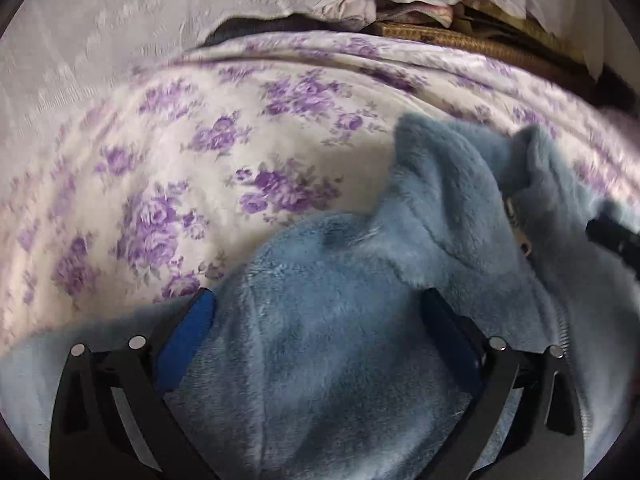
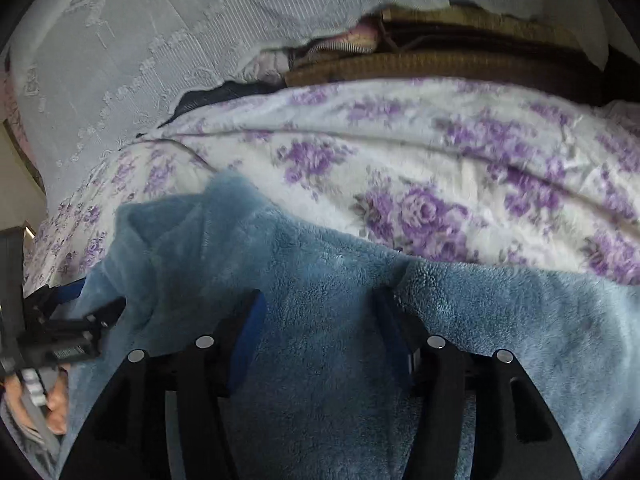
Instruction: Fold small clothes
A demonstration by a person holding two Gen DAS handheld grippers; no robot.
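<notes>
A fluffy light-blue zip-up fleece garment lies on a bed covered by a white sheet with purple flowers. My left gripper is open, its blue-padded fingers spread wide with fleece bulging between them. Its collar and zipper stand up at the right. In the right wrist view the same garment fills the lower frame. My right gripper is open, fingers astride the fleece. The left gripper shows at the left edge of the right wrist view.
A white lace cover lies at the back of the bed. A woven brown mat and piled fabrics sit along the far edge. The floral sheet stretches beyond the garment.
</notes>
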